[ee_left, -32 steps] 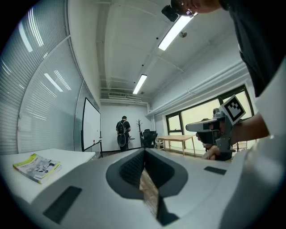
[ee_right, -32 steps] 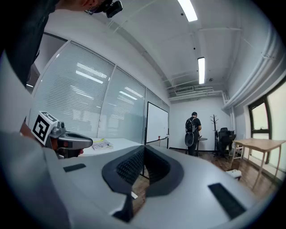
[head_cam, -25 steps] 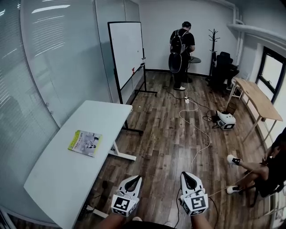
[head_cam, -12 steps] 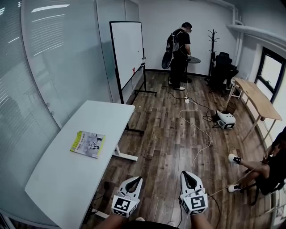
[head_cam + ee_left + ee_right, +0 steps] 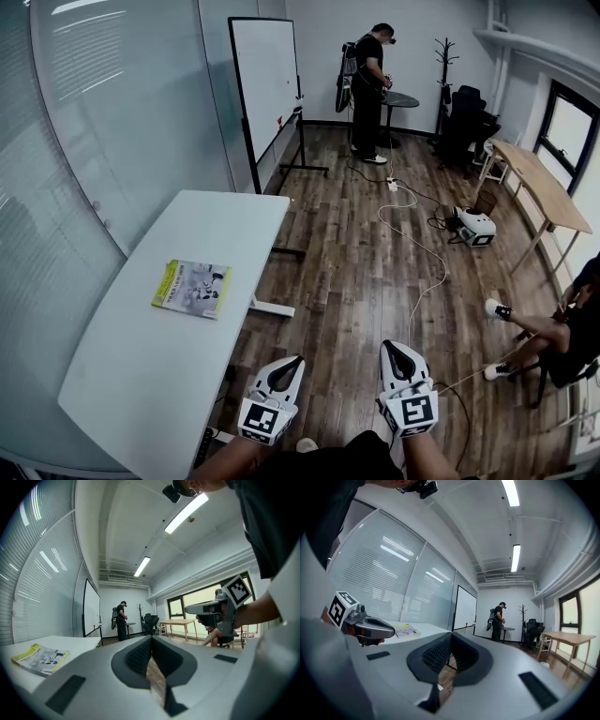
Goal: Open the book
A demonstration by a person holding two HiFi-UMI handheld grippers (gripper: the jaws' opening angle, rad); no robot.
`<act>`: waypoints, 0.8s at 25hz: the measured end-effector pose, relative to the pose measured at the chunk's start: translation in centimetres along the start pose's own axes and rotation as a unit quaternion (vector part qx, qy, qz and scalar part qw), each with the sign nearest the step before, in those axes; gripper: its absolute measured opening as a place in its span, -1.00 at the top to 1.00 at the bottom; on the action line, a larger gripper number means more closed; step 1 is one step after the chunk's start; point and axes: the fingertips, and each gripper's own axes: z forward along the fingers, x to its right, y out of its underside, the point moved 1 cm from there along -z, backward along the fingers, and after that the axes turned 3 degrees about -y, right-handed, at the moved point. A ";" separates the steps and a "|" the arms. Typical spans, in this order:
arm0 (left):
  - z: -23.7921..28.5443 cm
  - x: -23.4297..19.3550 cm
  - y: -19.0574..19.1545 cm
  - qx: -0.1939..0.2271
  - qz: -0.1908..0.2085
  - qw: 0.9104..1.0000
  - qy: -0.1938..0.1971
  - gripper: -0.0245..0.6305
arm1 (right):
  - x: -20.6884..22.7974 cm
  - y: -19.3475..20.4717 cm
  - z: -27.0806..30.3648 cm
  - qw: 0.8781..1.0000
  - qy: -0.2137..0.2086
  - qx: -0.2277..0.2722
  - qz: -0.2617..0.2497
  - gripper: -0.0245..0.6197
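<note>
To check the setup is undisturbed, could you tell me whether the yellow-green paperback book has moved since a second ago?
No. The yellow-green paperback book lies equally near the right edge of the white rectangular table; only the camera shifted.

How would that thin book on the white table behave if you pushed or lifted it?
The book looks thin with a soft cover, so it would probably sag if lifted by one edge. Lying flat on the smooth table, it would likely slide when pushed, not tip. It is probably light.
</note>
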 end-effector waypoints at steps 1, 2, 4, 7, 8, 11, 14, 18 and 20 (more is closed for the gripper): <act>0.1 -0.3 -0.1 0.001 0.002 1.000 0.000 0.89 | -0.3 0.2 0.3 1.000 -0.007 0.005 0.000 0.90; 0.2 -0.6 -0.2 0.003 0.003 1.000 -0.002 0.89 | -0.5 0.1 0.7 1.000 -0.012 0.009 -0.001 0.90; 0.8 -1.3 -0.2 0.006 0.002 1.000 -0.007 0.89 | -0.5 -0.2 1.7 1.000 -0.015 0.008 -0.004 0.90; 1.7 -2.4 0.2 0.002 -0.004 1.000 -0.015 0.89 | -0.3 0.5 3.5 1.000 -0.022 0.004 0.002 0.90; 1.9 -2.6 0.5 -0.002 -0.007 1.000 -0.017 0.89 | -0.3 0.8 4.0 1.000 -0.026 0.003 0.005 0.90; 3.1 -3.4 1.0 -0.012 -0.008 1.000 -0.023 0.89 | 0.1 1.3 5.8 0.999 -0.044 0.000 0.009 0.90; 5.3 -4.9 1.5 -0.020 -0.005 0.999 -0.036 0.89 | 1.4 3.3 8.2 0.998 -0.058 -0.014 0.018 0.90; 8.1 -7.5 2.4 -0.029 -0.014 0.998 -0.062 0.89 | 3.1 4.4 11.9 0.996 -0.078 -0.023 0.025 0.90; 9.7 -8.8 2.7 -0.031 -0.020 0.996 -0.075 0.89 | 3.8 4.8 14.1 0.995 -0.089 -0.021 0.026 0.90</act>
